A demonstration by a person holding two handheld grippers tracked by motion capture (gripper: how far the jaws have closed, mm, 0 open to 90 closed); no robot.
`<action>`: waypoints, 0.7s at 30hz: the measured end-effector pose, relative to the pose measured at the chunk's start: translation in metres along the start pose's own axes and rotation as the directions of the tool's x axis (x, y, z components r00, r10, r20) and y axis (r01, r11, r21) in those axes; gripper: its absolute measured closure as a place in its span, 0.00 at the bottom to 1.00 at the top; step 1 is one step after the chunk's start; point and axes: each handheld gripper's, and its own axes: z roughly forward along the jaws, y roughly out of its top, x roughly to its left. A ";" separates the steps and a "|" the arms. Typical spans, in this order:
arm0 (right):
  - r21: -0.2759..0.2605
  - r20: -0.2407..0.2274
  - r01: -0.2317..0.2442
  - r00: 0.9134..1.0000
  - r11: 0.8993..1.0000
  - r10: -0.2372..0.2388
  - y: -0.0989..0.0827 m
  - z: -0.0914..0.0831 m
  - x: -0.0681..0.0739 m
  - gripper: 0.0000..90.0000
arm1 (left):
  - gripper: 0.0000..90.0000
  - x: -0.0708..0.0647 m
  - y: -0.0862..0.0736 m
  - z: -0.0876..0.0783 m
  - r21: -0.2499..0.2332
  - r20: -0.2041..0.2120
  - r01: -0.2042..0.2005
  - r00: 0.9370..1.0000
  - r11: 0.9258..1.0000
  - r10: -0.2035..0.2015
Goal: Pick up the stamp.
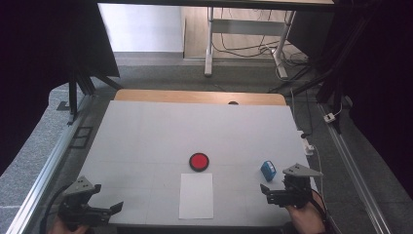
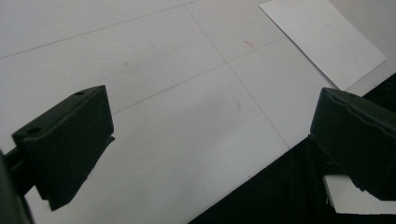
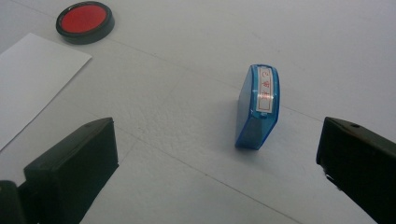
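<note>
We hold our right gripper (image 3: 217, 161) spread just short of the blue stamp (image 3: 258, 107); our left gripper (image 2: 205, 144), also spread, hangs left of the paper sheet (image 1: 196, 195).

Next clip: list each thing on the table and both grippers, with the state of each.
Stamp: lying on the table, free, ahead of the right gripper.
Ink pad: open, red pad showing, beyond the paper.
Paper: flat, blank, at the near edge.
Left gripper: open, holding nothing.
Right gripper: open, holding nothing.
</note>
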 end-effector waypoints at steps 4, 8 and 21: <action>0.015 0.006 0.002 1.000 1.000 -0.002 0.002 0.004 -0.002 0.00 | 0.00 0.000 0.000 0.000 -0.002 0.000 0.007 1.000 1.000 -0.007; 0.004 0.025 -0.015 1.000 1.000 0.015 0.006 0.007 -0.006 0.00 | 0.00 0.000 0.000 0.000 -0.001 -0.001 0.007 1.000 1.000 -0.007; 0.008 0.036 -0.049 0.998 0.999 0.049 0.012 0.020 -0.014 0.00 | 0.00 0.001 0.000 0.001 0.000 0.002 0.008 1.000 1.000 -0.008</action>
